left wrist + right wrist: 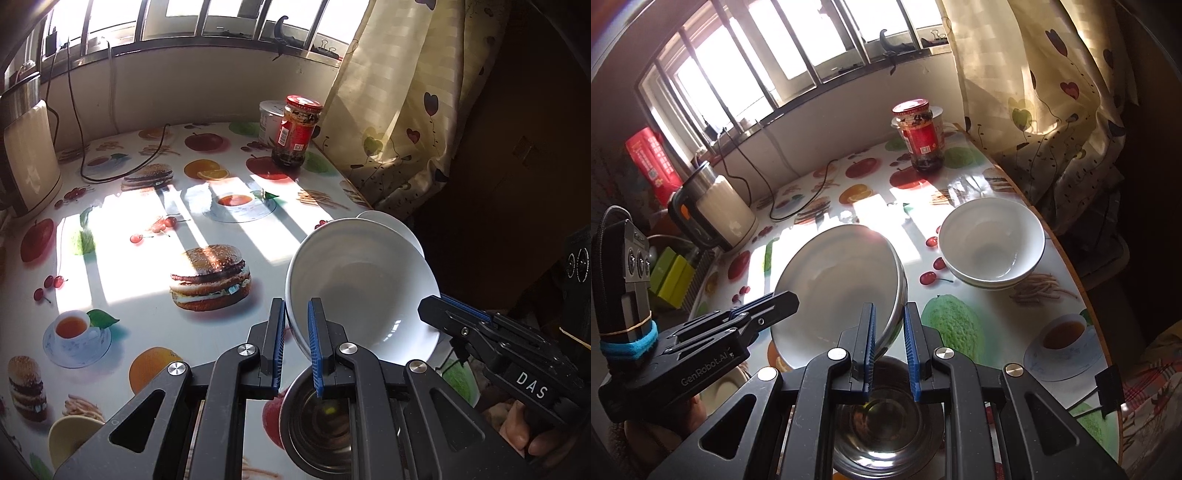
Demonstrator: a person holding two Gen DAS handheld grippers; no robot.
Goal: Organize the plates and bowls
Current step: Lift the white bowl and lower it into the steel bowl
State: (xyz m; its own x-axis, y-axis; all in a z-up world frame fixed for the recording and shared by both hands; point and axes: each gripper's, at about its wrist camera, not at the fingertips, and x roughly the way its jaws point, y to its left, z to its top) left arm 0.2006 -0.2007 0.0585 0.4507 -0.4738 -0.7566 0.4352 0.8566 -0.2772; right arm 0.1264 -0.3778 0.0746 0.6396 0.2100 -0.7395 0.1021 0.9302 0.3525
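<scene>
The main risk is the large white bowl slipping or tipping: it is carried tilted above the table by its rim alone, pinched on two sides, and if either hand pulls away from the other or twists, the smooth glazed edge could slide out of the pads and drop. Directly under it, at the near edge, sits a steel bowl, so a fall would likely strike metal and chip the rim or knock that bowl off the table. To the right of the carried bowl stand the stacked white bowls, close to the table's right edge; a careless swing that way could clip them and push them over the side. I judge the stack to be the likely place for this bowl, so it would need levelling before it goes down, or it may seat crooked.

The left gripper is clenched on the bowl's near-left rim, its blue pads nearly together with the thin wall between them. The right gripper is clamped the same way on the opposite rim, jaws almost closed on the edge. Glare on the far side of the bowl makes it hard to tell how deep either bite goes.

A small yellow bowl lies at the near left, untouched. The red-lidded jar stands far back, well apart from everything
</scene>
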